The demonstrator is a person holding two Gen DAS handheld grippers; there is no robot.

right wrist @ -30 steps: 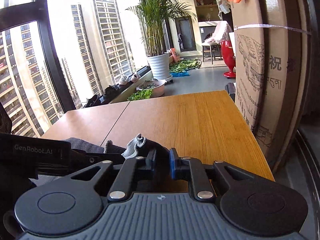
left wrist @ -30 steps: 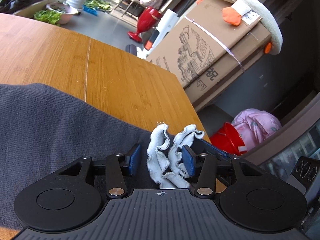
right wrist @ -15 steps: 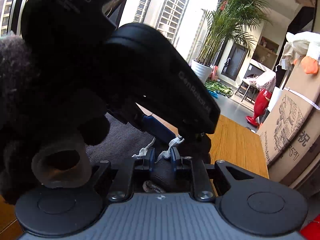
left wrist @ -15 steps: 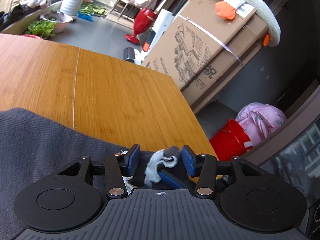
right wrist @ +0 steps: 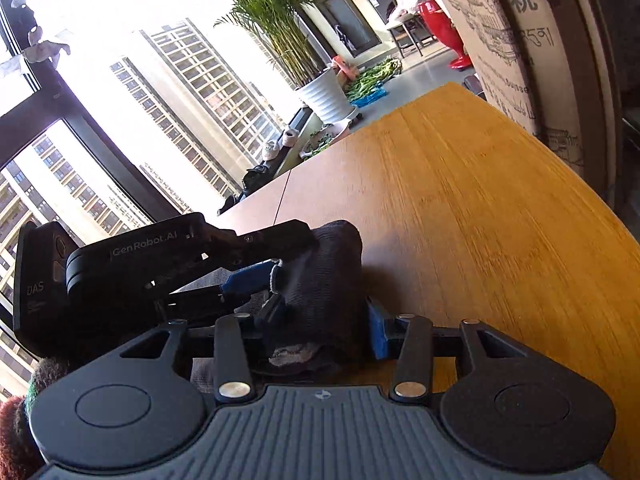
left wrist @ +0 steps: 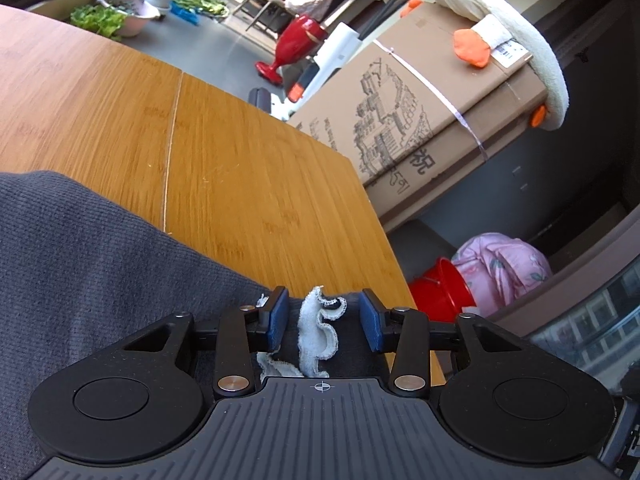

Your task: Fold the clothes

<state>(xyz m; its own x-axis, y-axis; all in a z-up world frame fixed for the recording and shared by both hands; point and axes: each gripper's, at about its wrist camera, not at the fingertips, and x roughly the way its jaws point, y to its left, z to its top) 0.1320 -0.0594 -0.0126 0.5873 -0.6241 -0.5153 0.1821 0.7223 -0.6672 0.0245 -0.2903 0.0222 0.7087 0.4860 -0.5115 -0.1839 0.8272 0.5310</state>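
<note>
dark grey ribbed knit garment [left wrist: 100,264] with a frayed pale inner edge [left wrist: 316,338], spread over the near left of the wooden bamboo-grain table [left wrist: 240,160] and bunched into a thick fold at the near right corner. left gripper [left wrist: 324,320] with blue pads standing apart, bunched cloth and pale edge lying loose in the gap. right gripper [right wrist: 320,320] jaws set wide around the thick fold [right wrist: 328,280], right pad against the cloth, left pad hidden, so grip cannot be told. black body of the left tool crossing the near left of the right wrist view and blocking the cloth behind. far right beyond the table edge, printed cardboard box [left wrist: 420,120]; below it red bucket [left wrist: 440,292] beside pink floral bundle [left wrist: 504,264]. far off, red vase [left wrist: 296,40] and white ribbed planter [right wrist: 328,96].
</note>
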